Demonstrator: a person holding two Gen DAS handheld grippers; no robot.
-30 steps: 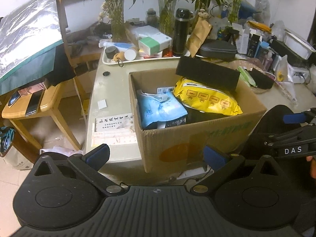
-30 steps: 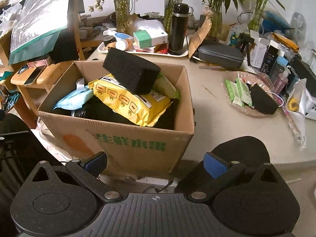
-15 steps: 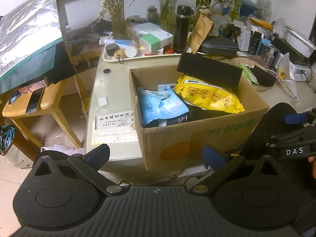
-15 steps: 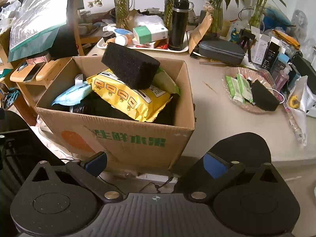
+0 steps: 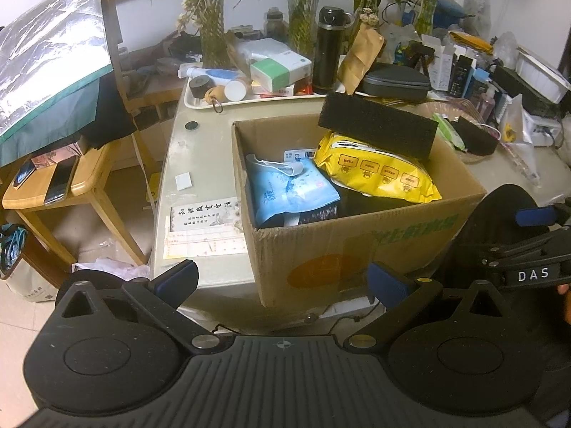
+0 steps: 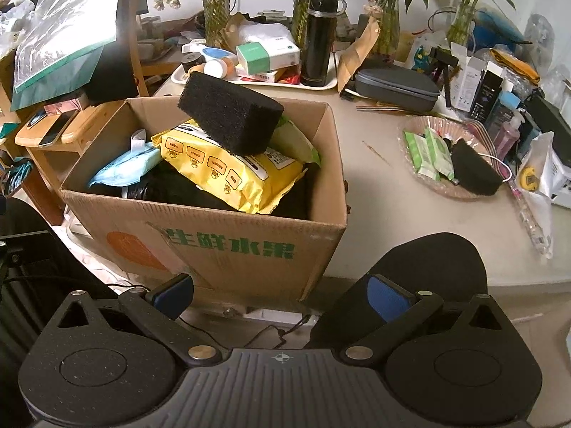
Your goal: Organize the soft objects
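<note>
A cardboard box stands at the table's near edge. In it lie a black foam block, a yellow wipes pack under it, and a light blue pack. A glass dish to the right holds green packets and a second black sponge. My left gripper is open and empty before the box. My right gripper is open and empty below the box's front; it also shows in the left wrist view.
A white tray at the back holds bottles, a tissue box and a black flask. A grey case lies beyond the dish. Plant vases line the back. A wooden chair stands left. Papers lie left of the box.
Both grippers have edged slightly closer to the box. Nothing in the box or on the table has moved.
</note>
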